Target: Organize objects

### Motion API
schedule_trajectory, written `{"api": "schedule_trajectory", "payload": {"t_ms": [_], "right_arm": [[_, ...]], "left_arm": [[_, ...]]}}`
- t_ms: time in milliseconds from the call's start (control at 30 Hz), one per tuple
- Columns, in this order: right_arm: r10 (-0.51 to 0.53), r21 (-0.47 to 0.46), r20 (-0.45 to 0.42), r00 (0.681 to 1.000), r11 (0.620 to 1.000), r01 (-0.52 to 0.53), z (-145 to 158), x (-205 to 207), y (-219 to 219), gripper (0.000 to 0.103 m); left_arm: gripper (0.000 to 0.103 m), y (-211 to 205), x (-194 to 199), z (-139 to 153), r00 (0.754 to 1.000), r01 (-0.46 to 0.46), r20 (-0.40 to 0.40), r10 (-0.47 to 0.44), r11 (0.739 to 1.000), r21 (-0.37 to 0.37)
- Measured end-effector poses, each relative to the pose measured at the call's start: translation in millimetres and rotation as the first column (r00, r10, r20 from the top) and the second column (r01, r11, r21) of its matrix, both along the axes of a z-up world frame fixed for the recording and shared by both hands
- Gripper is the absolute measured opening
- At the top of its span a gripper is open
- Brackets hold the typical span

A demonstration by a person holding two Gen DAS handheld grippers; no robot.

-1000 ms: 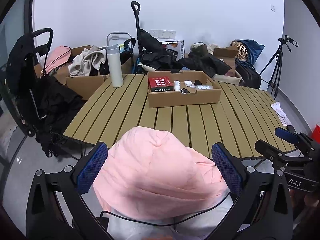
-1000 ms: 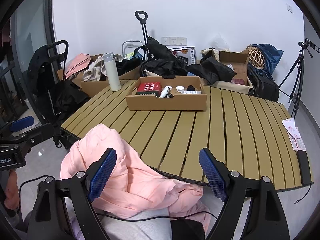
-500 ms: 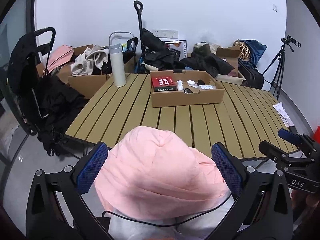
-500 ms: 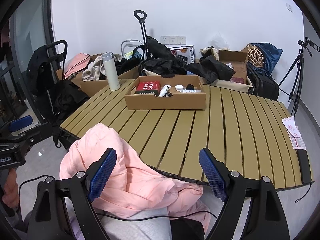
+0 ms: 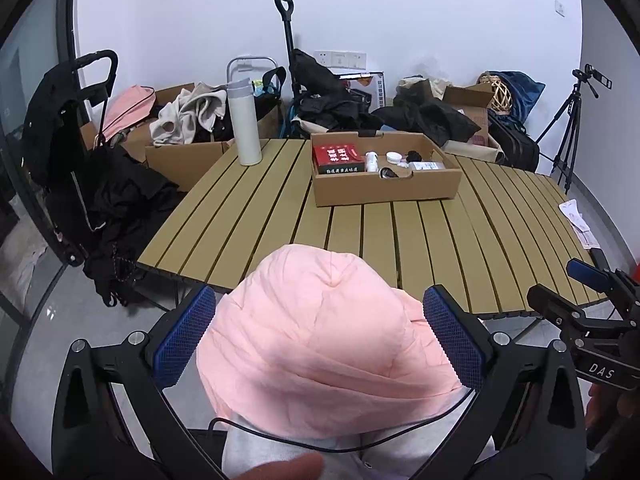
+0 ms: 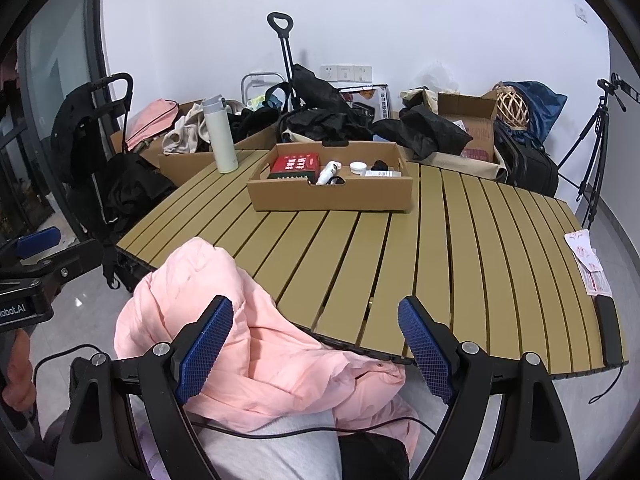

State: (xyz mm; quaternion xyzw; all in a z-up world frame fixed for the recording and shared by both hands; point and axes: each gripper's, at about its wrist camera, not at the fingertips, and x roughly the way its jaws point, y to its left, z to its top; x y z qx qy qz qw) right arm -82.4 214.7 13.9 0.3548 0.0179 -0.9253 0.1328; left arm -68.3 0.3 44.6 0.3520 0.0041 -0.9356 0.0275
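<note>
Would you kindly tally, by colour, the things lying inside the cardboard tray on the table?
Inside the cardboard tray:
Red: 1, the box
White: 3, the bottle, the round jar, the flat carton
Black: 2, the bundle, the ring-shaped item
Total: 6

A cluttered spare room (storage-like): slatted folding table [image 6: 400,248], tripod [image 6: 596,148], clothes-filled boxes [image 5: 180,160].

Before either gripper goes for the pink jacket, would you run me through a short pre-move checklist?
1. Left gripper open, pads astride the pink jacket: ok.
2. Right gripper open and empty: ok.
3. Jacket all on the slatted table: not ok, it hangs over the near edge onto the lap.
4. Black cable clear of the jacket: not ok, it crosses just below it.
5. Table bare between jacket and cardboard tray: ok.
</note>
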Motion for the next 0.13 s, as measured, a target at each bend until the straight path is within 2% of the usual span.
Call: {"api": "schedule_trajectory", "payload": {"t_ms": [133], "right_arm": [[-0.006, -0.003, 0.025, 1.0, 1.0, 0.006, -8.4, -6.4, 2.8, 0.088]], "left_arm": [[0.103, -1.8, -8.1, -10.0, 0.999, 0.019, 0.026, -0.019, 0.999, 0.032]]}}
